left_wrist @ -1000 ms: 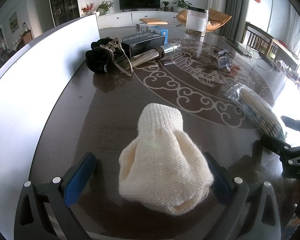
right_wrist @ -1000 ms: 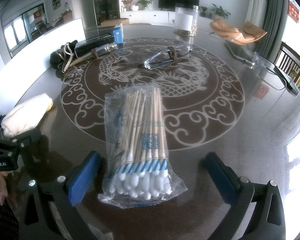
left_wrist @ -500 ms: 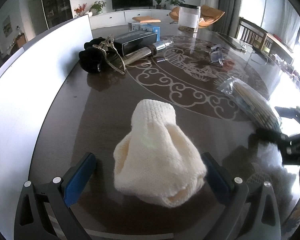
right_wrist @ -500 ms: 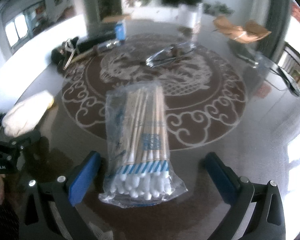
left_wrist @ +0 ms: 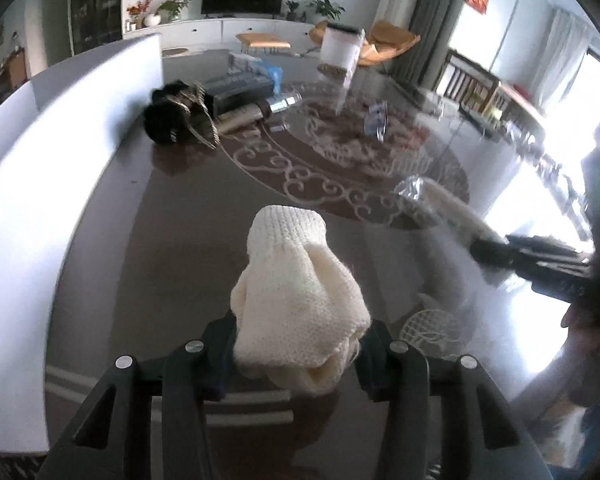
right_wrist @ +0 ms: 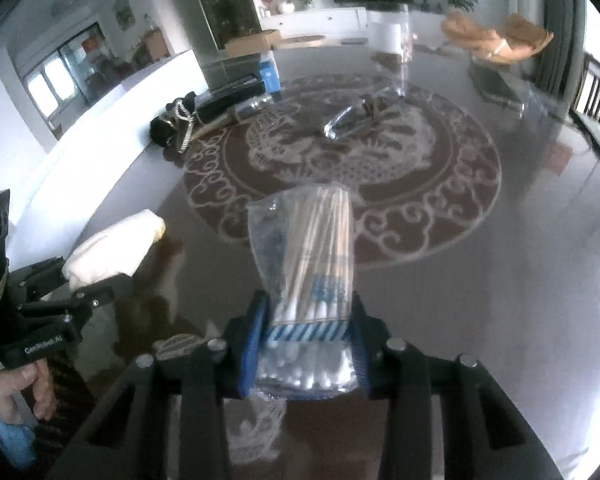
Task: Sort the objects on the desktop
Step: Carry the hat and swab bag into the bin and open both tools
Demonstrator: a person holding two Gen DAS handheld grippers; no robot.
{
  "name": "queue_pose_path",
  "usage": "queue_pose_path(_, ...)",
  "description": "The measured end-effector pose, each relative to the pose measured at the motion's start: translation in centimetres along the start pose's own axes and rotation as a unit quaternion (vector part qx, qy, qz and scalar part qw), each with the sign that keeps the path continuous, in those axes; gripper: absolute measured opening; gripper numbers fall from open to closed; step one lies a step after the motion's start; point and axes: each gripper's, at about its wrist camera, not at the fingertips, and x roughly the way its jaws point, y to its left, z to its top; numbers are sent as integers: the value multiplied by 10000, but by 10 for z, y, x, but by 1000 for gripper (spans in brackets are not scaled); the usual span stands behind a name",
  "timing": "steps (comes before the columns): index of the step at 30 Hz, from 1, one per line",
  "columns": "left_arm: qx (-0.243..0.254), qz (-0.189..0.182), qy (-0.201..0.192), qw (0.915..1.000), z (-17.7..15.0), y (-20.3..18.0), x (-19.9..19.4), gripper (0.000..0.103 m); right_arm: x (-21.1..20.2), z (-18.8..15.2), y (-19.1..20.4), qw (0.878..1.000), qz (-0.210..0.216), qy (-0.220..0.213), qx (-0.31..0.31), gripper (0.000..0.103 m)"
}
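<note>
Left wrist view: my left gripper (left_wrist: pixel 300 354) is clenched on the cream knitted sock (left_wrist: pixel 298 304), pinching only its bunched near end, so most of the sock hangs forward of the jaws above the dark table (left_wrist: pixel 140 240). On the right wrist view, my right gripper (right_wrist: pixel 306 350) is clamped on the bag of cotton swabs (right_wrist: pixel 308 256) at the cotton-tip end, with the long stick end jutting out unsupported over the table's dragon medallion (right_wrist: pixel 380 160).

Both holds look risky to me. The knit is soft and could creep out of the pads if I swing fast. The bag is slick plastic, and its free end could sag or twist and slide loose. The two grippers sit near each other, so a careless move could knock one load against the other. The black pouch (left_wrist: pixel 168 124) and the boxes (left_wrist: pixel 236 88) along the white board (left_wrist: pixel 60 128) crowd that side, so a drop there could scatter them.
</note>
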Motion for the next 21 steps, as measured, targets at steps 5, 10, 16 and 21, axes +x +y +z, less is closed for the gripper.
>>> queue_pose_path(5, -327, 99, -591, 9977, 22, 35, -70, 47, -26, 27, 22, 9979, 439, -443, 150, 38)
queue_pose_path(10, -732, 750, -1104, 9883, 50, 116, -134, 47, -38, 89, 102, 9897, 995, -931, -435, 38)
queue_pose_path(16, -1615, 1460, -746, 9732, 54, 245, -143, 47, -1, 143, 258, 9680, 1705, -967, -1569, 38)
queue_pose_path(21, -2185, 1707, -163, 9607, 37, 322, -125, 47, 57, 136, 367, 9516, 1937, -457, -2343, 38)
